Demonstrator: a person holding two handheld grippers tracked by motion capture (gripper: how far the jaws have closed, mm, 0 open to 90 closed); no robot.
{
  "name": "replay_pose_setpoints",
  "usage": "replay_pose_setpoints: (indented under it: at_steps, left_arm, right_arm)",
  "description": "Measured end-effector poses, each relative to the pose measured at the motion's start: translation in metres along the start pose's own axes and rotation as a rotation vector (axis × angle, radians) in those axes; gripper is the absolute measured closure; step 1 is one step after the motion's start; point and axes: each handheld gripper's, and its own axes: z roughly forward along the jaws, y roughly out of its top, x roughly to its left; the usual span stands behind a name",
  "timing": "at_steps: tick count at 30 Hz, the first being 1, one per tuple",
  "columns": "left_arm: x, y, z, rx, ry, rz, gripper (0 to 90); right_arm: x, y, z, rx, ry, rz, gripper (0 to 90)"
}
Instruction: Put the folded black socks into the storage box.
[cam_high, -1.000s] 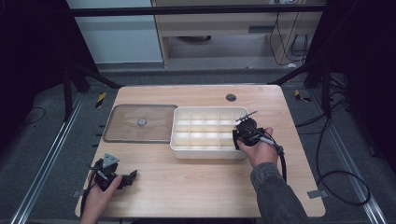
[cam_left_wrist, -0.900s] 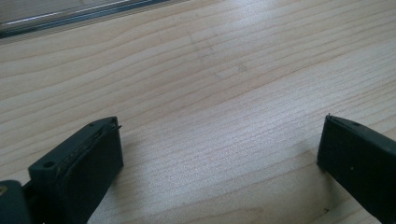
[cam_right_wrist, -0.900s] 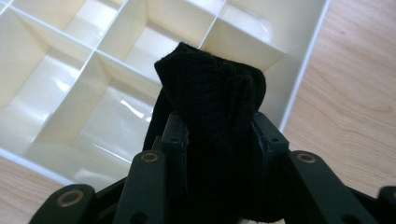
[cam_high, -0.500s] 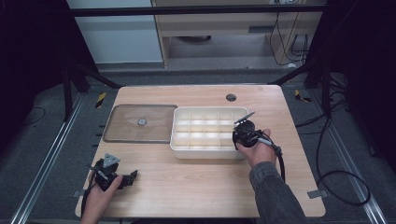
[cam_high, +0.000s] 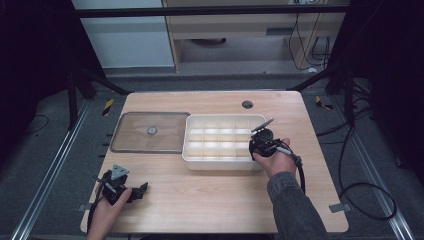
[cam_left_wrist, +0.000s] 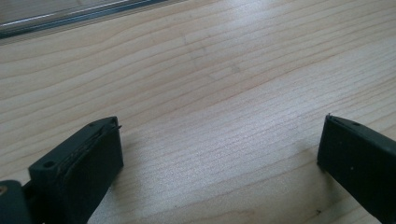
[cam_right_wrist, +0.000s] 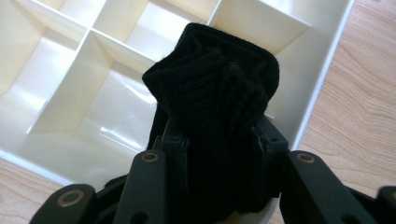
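Two grippers, right gripper (cam_right_wrist: 217, 140) jaws clamping black knit cloth (cam_right_wrist: 215, 93), left gripper (cam_left_wrist: 219, 149) jaws wide apart

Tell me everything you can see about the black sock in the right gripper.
The black sock is a ribbed knit, soft and bunched into a thick folded bundle. The right gripper clamps its lower part between both jaws, so its rounded upper end sticks out past them. It hangs over the near right corner of the white divided box, above an empty compartment. Whether it touches the box cannot be told. Its full length is hidden.
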Motion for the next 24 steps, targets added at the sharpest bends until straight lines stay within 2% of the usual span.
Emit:
replay_pose_setpoints:
  at_steps: [9, 10, 11, 13, 17, 24]
  left_arm:
    - [0.0, 0.0, 0.0, -0.003, -0.001, 0.002, 0.0]
    - [0.0, 0.0, 0.0, -0.003, -0.001, 0.002, 0.0]
    - [0.0, 0.0, 0.0, -0.003, -0.001, 0.002, 0.0]
    - [0.0, 0.0, 0.0, -0.003, -0.001, 0.003, 0.0]
    - [0.0, 0.0, 0.0, -0.003, -0.001, 0.002, 0.0]
    - [0.0, 0.0, 0.0, -0.001, -0.004, 0.002, 0.0]
  right_arm:
    - [-0.003, 0.0, -0.003, -0.021, 0.025, 0.02, 59.8]
    - [-0.003, 0.0, -0.004, -0.028, 0.027, 0.02, 58.1]
    - [-0.004, -0.001, -0.006, -0.045, 0.035, 0.016, 52.6]
    - [-0.004, -0.001, -0.008, -0.052, 0.039, 0.018, 51.0]
    - [-0.004, -0.003, -0.021, -0.092, 0.055, 0.019, 42.0]
    - [-0.008, -0.006, -0.043, -0.155, 0.057, 0.008, 34.0]
